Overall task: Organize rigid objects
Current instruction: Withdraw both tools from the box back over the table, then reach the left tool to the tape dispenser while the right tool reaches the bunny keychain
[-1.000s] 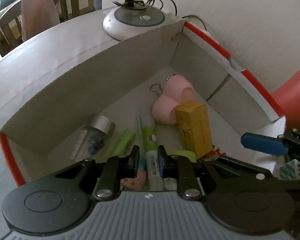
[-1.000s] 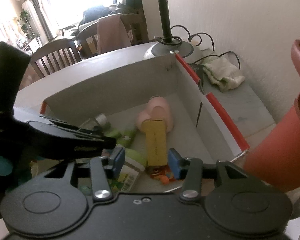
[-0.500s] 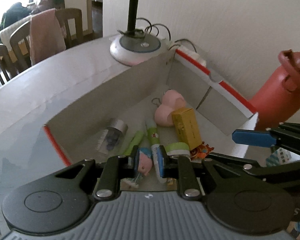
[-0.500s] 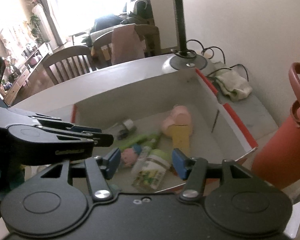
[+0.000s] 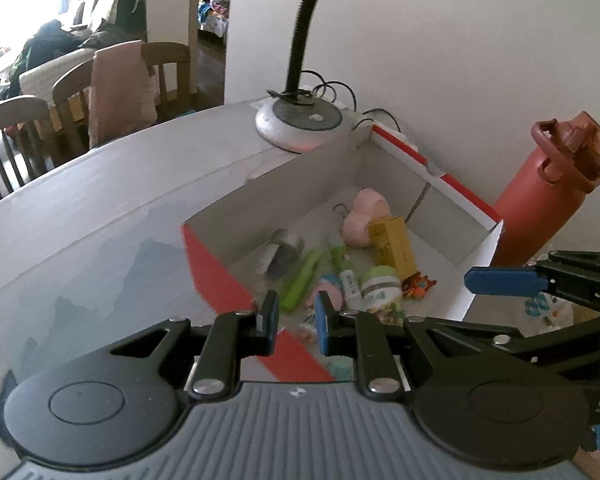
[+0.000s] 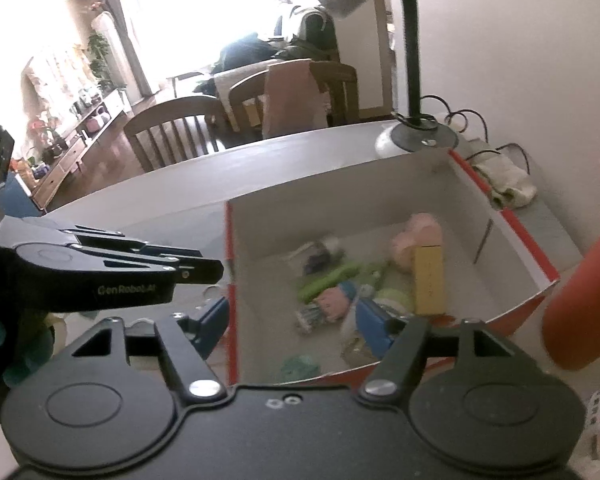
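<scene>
A white cardboard box (image 5: pixel 300 184) with red edges holds a pink toy (image 5: pixel 362 218), a yellow carton (image 5: pixel 394 246), a green pen (image 5: pixel 300 284), a silver-capped vial (image 5: pixel 282 254), a green-lidded jar (image 5: pixel 380 288) and a small pink figure (image 5: pixel 328 286). My left gripper (image 5: pixel 296 318) hovers shut and empty over the box's near corner. In the right wrist view the same box (image 6: pixel 340 192) lies ahead, with the yellow carton (image 6: pixel 430 280) inside. My right gripper (image 6: pixel 292 324) is above the near wall, its jaws opening with nothing between them.
A red water bottle (image 5: pixel 540 200) stands right of the box against the wall. A desk lamp base (image 5: pixel 300 120) with cables sits behind the box, and a crumpled cloth (image 6: pixel 508 184) lies beside it. Wooden chairs (image 5: pixel 120 88) stand beyond the grey table (image 5: pixel 100 200).
Both grippers have drawn back and upward from the box, so more of it shows. The right gripper's jaws have spread wider. The left gripper stays shut.
</scene>
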`<state>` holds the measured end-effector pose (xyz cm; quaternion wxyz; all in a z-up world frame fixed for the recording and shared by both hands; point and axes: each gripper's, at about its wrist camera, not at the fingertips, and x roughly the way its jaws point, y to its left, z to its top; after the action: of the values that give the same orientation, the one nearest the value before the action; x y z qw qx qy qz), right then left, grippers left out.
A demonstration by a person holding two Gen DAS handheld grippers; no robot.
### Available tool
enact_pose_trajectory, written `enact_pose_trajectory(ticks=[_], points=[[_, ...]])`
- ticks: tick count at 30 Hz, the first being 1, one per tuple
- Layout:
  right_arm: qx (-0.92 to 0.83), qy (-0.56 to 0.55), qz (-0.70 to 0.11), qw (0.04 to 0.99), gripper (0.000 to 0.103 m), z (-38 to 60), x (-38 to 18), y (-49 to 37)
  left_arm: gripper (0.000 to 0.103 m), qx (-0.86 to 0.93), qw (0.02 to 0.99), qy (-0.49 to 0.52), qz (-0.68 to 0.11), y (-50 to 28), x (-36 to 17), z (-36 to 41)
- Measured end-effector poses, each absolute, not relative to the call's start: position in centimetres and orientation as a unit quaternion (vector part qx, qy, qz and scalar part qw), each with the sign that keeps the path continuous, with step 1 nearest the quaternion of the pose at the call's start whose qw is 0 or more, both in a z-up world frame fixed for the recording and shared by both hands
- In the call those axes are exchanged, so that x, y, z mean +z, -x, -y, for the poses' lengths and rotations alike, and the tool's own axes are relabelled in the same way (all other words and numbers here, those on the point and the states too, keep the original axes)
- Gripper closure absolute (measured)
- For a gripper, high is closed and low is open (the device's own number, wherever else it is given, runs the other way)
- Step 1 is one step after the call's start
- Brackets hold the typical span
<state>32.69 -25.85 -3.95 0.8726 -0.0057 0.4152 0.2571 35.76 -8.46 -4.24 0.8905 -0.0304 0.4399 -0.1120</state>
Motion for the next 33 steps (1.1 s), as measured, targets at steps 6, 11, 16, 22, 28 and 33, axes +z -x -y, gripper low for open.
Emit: enact_pose_trajectory(ticks=[6, 11, 16, 22, 28, 33], points=[[0.278, 0.001, -0.401, 0.873, 0.023, 24.2, -4.0, -30.2, 0.085, -0.097, 0.893, 0.041, -0.437, -33.6, -4.8, 5.4], [0.295, -0.005, -0.395, 0.87, 0.014, 22.6, -4.1, -28.4, 0.085, -0.078, 0.893, 0.051, -0.439, -32.1, -5.5, 2.7], [0.301, -0.001, -0.405, 0.864, 0.014, 20.8, -5.0, -26.9, 0.085, -0.066, 0.896, 0.053, -0.436, -30.1, -6.1, 0.0], [0.305, -0.001, -0.418, 0.856, 0.014, 19.0, -6.1, -25.6, 0.056, -0.058, 0.899, 0.049, -0.431, -27.9, -7.0, -2.6], [0.292, 0.008, -0.425, 0.857, 0.016, 17.0, -7.0, -25.5, 0.038, -0.061, 0.902, 0.048, -0.425, -26.6, -8.3, -4.4], [0.274, 0.014, -0.436, 0.857, 0.017, 15.4, -8.0, -26.3, 0.029, -0.076, 0.904, 0.031, -0.421, -25.8, -9.8, -5.2]])
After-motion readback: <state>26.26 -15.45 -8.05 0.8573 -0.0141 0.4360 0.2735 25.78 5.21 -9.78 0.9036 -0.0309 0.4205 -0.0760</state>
